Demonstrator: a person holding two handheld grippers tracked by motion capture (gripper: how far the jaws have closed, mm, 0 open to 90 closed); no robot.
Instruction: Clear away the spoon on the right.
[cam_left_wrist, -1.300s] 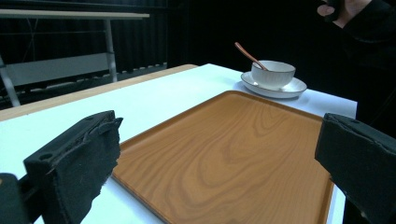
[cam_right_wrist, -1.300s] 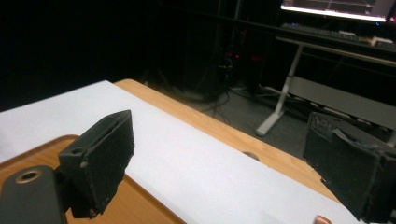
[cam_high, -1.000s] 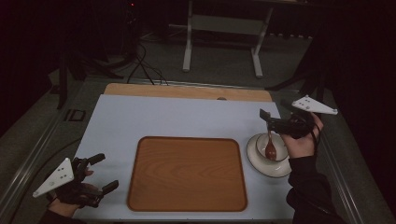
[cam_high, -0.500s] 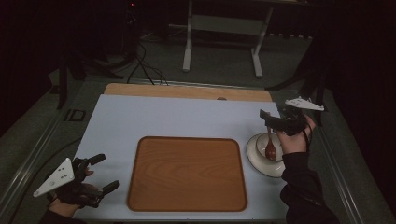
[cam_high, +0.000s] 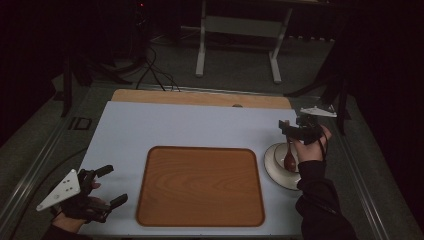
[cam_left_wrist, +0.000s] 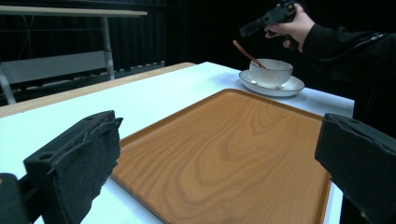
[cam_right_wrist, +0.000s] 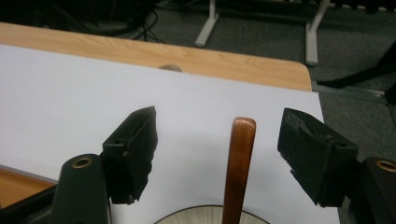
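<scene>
A white bowl (cam_left_wrist: 271, 72) stands on a white saucer (cam_high: 276, 167) at the right of the table, with a brown wooden spoon (cam_high: 290, 159) resting in it. My right gripper (cam_high: 286, 128) hovers open just above and beyond the bowl. In the right gripper view the spoon handle (cam_right_wrist: 239, 161) rises between the open jaws of my right gripper (cam_right_wrist: 219, 130), touching neither one. My left gripper (cam_high: 112, 186) sits open at the table's near left corner, holding nothing. The left gripper view has my left gripper (cam_left_wrist: 219, 168) facing across the wooden tray (cam_left_wrist: 233, 144) toward the bowl.
The wooden tray (cam_high: 200, 192) lies bare in the middle of the white table top (cam_high: 175, 125). A wooden strip (cam_high: 200, 98) runs along the far edge. Beyond it are a dark floor, cables and a metal stand (cam_high: 237, 30).
My right gripper has shifted slightly left over the bowl and spoon. The left gripper, tray and bowl have stayed in place.
</scene>
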